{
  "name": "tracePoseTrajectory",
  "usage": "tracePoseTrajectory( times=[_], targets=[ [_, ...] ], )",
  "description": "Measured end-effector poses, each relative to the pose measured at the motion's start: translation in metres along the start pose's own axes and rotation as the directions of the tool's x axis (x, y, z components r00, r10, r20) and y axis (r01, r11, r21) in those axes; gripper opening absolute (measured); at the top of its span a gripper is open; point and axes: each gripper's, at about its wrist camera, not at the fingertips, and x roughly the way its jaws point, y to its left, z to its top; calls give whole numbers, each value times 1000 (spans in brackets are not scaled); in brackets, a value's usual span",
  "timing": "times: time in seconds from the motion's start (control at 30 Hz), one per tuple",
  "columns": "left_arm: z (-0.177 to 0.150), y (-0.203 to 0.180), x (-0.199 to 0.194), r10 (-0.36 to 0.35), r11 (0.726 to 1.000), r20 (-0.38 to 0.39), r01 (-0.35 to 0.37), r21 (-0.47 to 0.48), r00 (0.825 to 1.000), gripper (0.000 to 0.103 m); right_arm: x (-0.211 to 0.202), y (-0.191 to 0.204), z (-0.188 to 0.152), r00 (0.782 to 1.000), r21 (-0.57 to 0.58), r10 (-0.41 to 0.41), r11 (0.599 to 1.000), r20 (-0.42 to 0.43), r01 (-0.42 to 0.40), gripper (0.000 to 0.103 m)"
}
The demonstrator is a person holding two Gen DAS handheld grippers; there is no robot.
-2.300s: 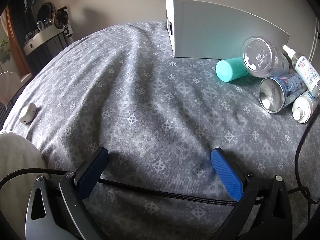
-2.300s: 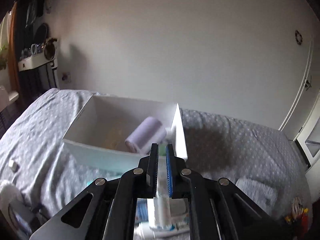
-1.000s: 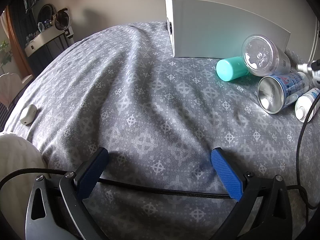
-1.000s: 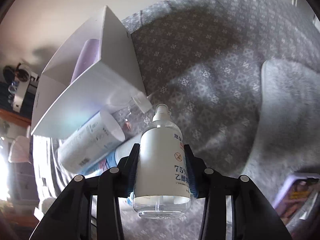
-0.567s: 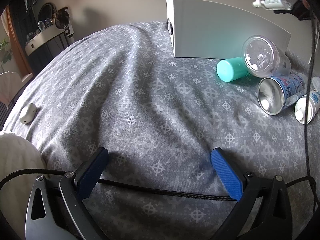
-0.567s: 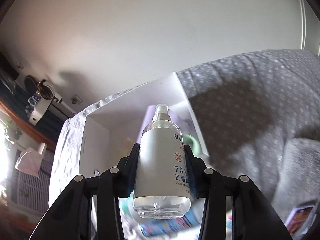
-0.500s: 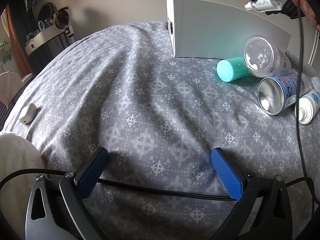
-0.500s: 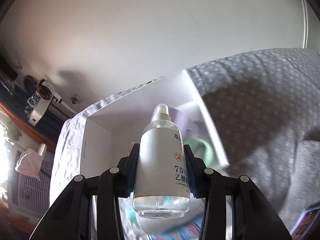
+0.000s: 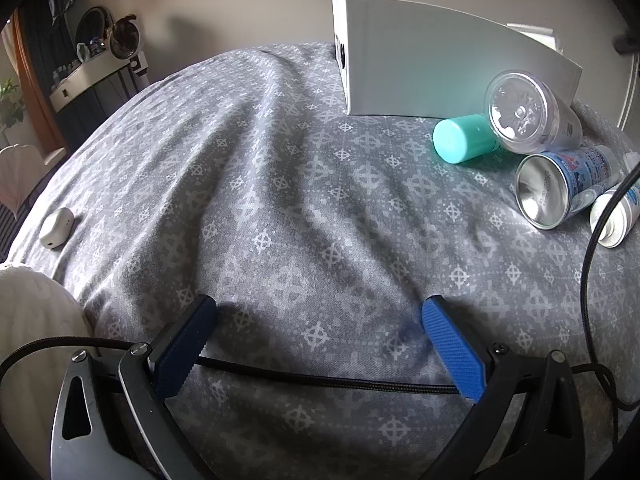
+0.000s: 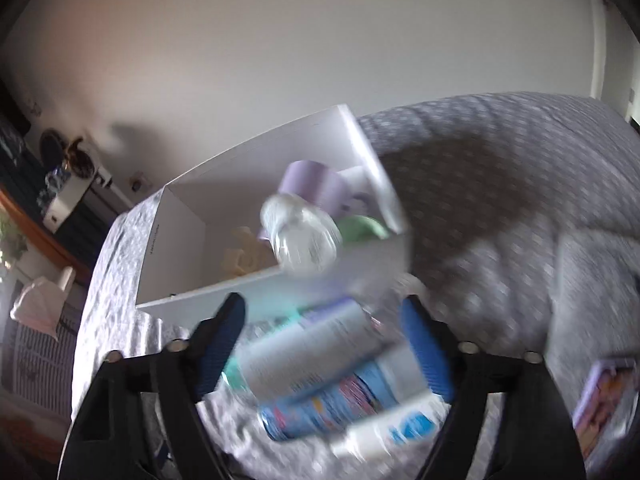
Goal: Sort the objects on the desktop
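Blur smears the right wrist view — the clear spray bottle shows only as a streak inside the white box, label unreadable. Right claw hangs above the box, fingers spread and empty. Left claw rests low over the bed, fingers wide apart — nothing between them.

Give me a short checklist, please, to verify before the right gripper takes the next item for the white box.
1. Right gripper released, fingers apart: ok.
2. Clear plastic spray bottle settled inside the white cardboard box: cannot tell, it is blurred and seems in the air.
3. Right wrist view sharp enough to aim: not ok.
4. Items remaining beside the box, such as the teal cylinder and blue printed can: ok.
5. Left gripper open, holding nothing: ok.
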Motion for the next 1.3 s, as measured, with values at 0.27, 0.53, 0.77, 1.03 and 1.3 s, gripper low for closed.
tracePoseTrajectory(
  times=[0.27, 0.53, 0.77, 1.03, 1.3],
  targets=[
    [1, 0, 2, 3, 1000, 1, -3, 1, 1000, 103, 12, -91, -71, 985, 278, 2, 959, -172, 47, 81],
    [1, 0, 2, 3, 1000, 1, -3, 1, 1000, 103, 65, -78, -66, 968, 299, -51, 946, -245, 126, 70],
    [1, 0, 2, 3, 1000, 1, -3, 0, 1000, 103, 80, -61, -66, 943, 113, -203, 964, -265, 239, 70],
    [1, 0, 2, 4, 1000, 1, -4, 1, 1000, 103, 52, -62, -95, 919, 53, -163, 979, -359, 195, 46],
    [1, 1, 2, 3, 1000, 1, -3, 1, 1000, 103, -8, -87, -85, 976, 350, 136, 934, -171, -69, 44]
  ],
)
